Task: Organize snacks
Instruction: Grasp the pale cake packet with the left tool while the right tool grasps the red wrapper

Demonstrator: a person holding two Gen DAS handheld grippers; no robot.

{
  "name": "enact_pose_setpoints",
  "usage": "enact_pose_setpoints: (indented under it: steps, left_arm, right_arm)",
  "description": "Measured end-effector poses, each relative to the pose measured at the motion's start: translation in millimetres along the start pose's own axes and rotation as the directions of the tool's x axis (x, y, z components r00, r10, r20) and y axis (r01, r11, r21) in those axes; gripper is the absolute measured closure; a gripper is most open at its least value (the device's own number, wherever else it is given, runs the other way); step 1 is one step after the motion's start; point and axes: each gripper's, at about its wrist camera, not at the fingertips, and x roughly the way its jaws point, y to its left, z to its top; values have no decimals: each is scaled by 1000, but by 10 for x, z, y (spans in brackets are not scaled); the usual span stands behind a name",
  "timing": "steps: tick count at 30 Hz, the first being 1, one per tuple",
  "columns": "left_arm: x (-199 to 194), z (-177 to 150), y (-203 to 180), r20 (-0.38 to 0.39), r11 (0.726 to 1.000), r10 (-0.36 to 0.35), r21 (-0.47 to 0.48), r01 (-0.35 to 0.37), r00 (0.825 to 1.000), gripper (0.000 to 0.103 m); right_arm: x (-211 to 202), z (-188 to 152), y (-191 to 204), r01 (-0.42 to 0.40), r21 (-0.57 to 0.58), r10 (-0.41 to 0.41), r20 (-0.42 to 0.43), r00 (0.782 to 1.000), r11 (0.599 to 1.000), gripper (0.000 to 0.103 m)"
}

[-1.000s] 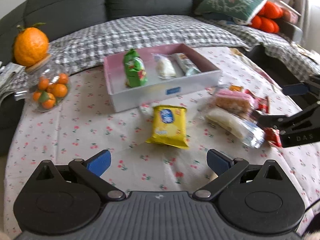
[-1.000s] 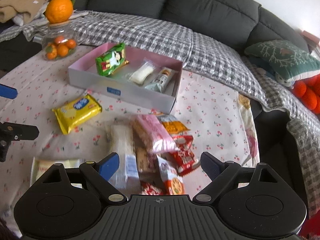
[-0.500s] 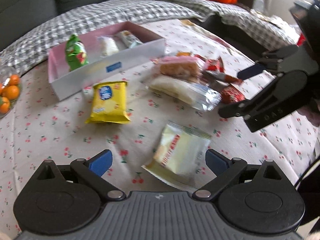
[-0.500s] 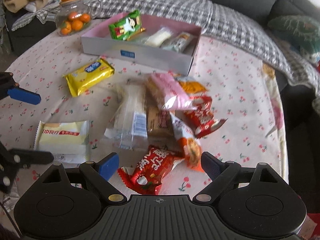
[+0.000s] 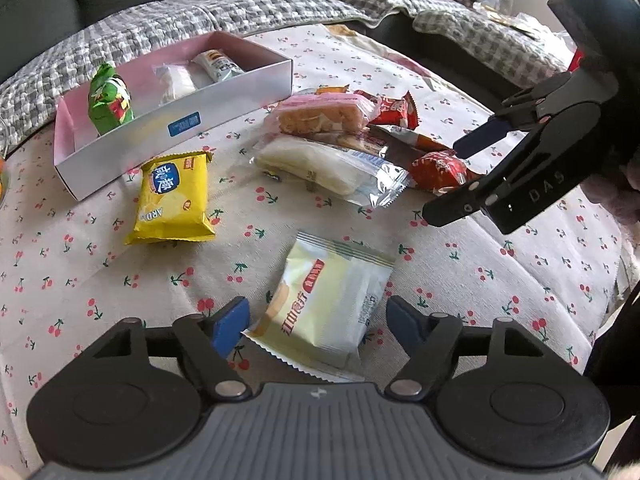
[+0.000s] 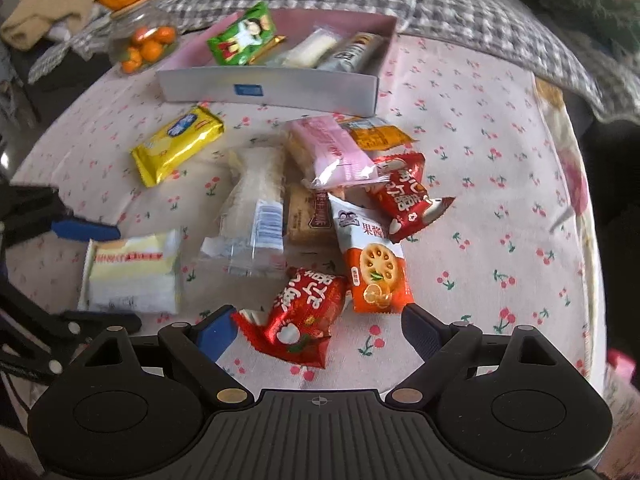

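Jaws of the left gripper [image 5: 316, 322] are closing around the pale yellow packet [image 5: 326, 304], which lies flat on the cloth nearer the camera than the pink box [image 5: 176, 128]; the pads do not yet press it. The right gripper [image 6: 316, 330], spread wide, hovers over a red packet [image 6: 298, 312], holding nothing. A good pinch would take the pale packet squarely across its middle, so the slippery wrapper neither twists nor slides on the way to the box.

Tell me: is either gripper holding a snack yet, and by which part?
Neither. The left gripper is closing around the pale packet, pads not yet touching; the right gripper is open over a red packet.
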Motion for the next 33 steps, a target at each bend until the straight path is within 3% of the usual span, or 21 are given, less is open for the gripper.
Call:
enact_pose_setpoints:
  steps: [6,12,14,16,21,25,33]
  left_arm:
    - [0,7,18,8,1000,-12,-16,12,1000,36]
    - [4,14,13,9,1000,-15,-9,16,1000,39]
    - [7,15,12,9,1000,-16,-6,16,1000,39]
    - [18,17,12,5,1000,-17,0,17,1000,39]
    - [73,21,5,-23,1000,-11,16,11,1000,40]
    - [37,36,4,-20,1000,0,24,0,1000,49]
    - [-21,84,83,-21,999,-13,-34,12,1000,49]
  right_arm:
    - [-3,69,-67,-78,112,79,-8,997,991,14]
    - [26,60,-99,-70,154,77,-42,996,986,36]
    - [15,58,-106,-83,166,91,-42,995,983,52]
    - [9,64,-100,-80,169,89,-47,995,982,57]
    - [-15,78,-67,-98,173,108,-53,993,980,60]
    - [-59,76,-6,-106,151,114,-48,992,983,60]
    - [-124,97,39,-123,144,130,-35,991,982,60]
